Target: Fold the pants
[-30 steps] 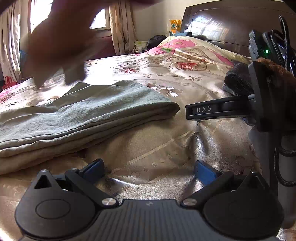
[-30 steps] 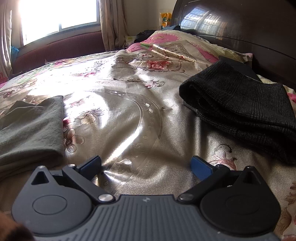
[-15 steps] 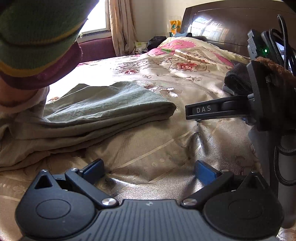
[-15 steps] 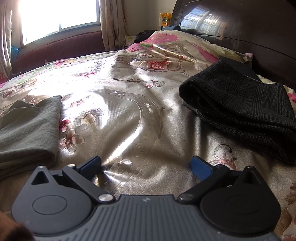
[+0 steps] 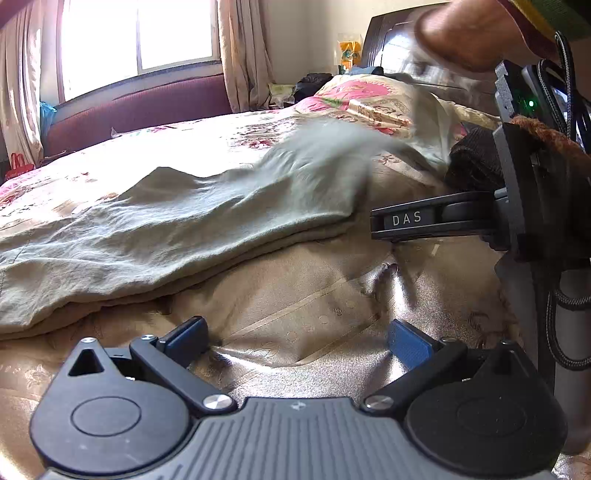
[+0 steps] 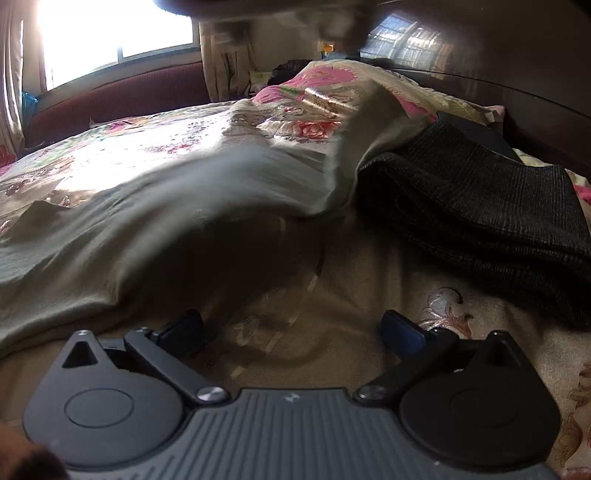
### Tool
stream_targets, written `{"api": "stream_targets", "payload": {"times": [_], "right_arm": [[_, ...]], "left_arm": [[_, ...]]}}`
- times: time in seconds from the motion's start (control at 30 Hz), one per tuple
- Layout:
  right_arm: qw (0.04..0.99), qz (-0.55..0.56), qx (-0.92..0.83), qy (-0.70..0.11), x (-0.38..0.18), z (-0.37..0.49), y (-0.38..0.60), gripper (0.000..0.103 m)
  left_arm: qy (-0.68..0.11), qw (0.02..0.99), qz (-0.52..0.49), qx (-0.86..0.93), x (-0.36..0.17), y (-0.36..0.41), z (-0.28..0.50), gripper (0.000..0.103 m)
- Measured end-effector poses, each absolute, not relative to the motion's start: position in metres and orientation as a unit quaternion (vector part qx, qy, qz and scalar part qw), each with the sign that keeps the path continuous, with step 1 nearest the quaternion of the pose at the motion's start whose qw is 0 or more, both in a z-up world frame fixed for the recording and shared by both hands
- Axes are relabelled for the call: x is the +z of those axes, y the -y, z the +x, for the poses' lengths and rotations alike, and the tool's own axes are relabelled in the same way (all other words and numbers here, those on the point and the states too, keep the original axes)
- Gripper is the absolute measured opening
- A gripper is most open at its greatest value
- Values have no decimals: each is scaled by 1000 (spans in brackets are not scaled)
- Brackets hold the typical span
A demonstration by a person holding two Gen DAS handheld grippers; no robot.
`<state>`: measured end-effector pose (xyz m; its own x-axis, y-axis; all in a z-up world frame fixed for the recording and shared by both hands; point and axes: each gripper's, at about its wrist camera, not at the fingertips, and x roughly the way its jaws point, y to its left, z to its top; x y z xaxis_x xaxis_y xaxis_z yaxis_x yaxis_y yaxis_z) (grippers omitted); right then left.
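We see the pants point(image 5: 177, 229) lying on the bedspread point(image 5: 303, 306) with their long axis running left to right across both views, the left part flat and creased, the right end raised and motion-blurred, seemingly pulled up toward a bare hand point(image 5: 469, 33) at the top right of the left view. They are pale grey-green, soft and wrinkled, reaching just beside the dark cloth point(image 6: 480, 206) by the headboard. Our left gripper point(image 5: 297, 336) and right gripper point(image 6: 291, 328) both rest low on the bed with jaws apart, holding nothing.
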<state>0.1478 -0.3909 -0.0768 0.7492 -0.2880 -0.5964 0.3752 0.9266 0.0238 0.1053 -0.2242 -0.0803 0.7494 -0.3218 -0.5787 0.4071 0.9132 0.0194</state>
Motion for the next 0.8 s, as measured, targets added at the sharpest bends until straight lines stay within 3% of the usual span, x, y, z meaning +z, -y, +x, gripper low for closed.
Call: {"api": "stream_targets", "payload": {"times": [0.8], "right_arm": [[932,73,-177,-307,-78,148,390,102]], "left_arm": [[-290,933,53,-209,-81,221,109,103]]}}
